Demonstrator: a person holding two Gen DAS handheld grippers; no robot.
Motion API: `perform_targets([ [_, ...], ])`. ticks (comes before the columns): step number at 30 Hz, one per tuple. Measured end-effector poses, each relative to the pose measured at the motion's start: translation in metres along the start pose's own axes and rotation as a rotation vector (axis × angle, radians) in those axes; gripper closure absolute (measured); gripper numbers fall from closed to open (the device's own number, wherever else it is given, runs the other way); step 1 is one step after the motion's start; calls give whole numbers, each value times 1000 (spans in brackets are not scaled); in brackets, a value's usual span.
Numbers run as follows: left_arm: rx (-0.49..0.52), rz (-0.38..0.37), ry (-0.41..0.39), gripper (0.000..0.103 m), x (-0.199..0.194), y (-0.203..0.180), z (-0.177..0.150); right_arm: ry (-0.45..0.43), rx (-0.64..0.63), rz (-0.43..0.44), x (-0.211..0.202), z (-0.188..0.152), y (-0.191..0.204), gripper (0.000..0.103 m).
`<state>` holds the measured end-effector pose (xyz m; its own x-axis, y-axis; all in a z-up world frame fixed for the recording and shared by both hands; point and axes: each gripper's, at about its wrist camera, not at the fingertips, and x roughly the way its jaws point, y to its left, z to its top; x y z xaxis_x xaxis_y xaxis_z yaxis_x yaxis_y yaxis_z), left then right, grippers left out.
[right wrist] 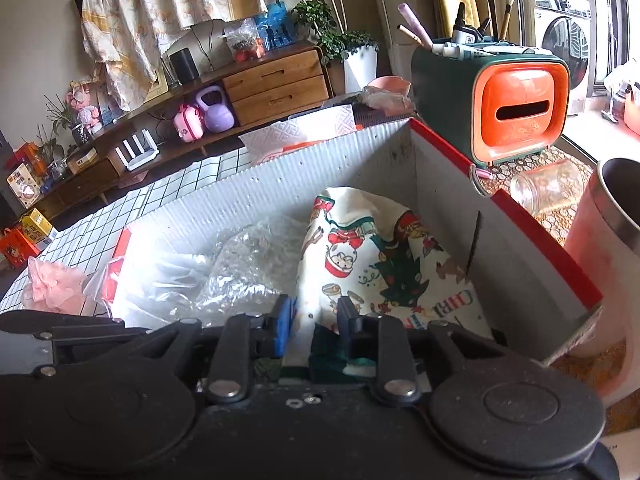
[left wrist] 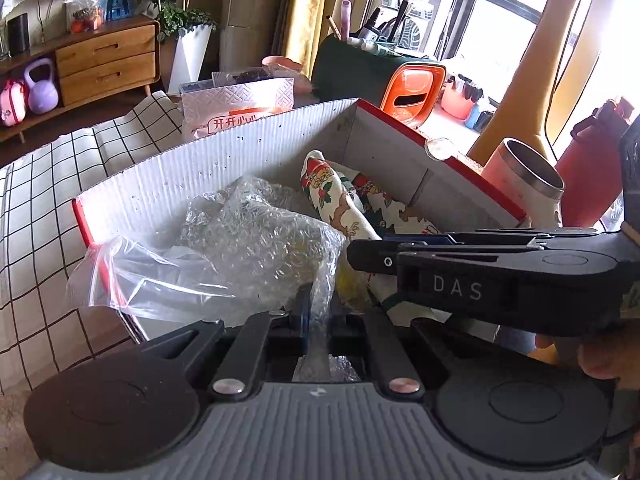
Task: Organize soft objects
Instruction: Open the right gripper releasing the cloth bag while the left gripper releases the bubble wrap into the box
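A cardboard box [left wrist: 224, 160] with red edges and a grey-white inside stands on the table; it also shows in the right wrist view [right wrist: 280, 184]. In it lie clear bubble wrap [left wrist: 256, 232], a clear zip bag [left wrist: 132, 276] and a Christmas-print cloth [left wrist: 344, 200]. My left gripper [left wrist: 318, 316] is shut on the bubble wrap at the box's near side. My right gripper [right wrist: 314, 314] is shut on the Christmas-print cloth [right wrist: 372, 260] inside the box. The right gripper also shows from the side in the left wrist view [left wrist: 480, 268]. The bubble wrap [right wrist: 256, 264] lies left of the cloth.
A pink mesh puff [right wrist: 54, 284] lies on the checked tablecloth [left wrist: 40, 208] left of the box. A pink steel-lined cup [left wrist: 528, 180], an orange-green tissue holder [right wrist: 516, 112], a lying glass jar [right wrist: 548, 190] and a tissue pack [left wrist: 240, 104] surround the box.
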<state>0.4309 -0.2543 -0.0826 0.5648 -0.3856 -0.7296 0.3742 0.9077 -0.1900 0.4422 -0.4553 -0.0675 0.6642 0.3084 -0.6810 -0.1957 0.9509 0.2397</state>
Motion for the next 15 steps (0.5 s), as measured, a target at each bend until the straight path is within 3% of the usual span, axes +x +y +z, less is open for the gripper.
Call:
perform_targets([
  [15,15,34,-19,94,-30,-5,-6,-35,-17,-29,-34,1,5,45],
])
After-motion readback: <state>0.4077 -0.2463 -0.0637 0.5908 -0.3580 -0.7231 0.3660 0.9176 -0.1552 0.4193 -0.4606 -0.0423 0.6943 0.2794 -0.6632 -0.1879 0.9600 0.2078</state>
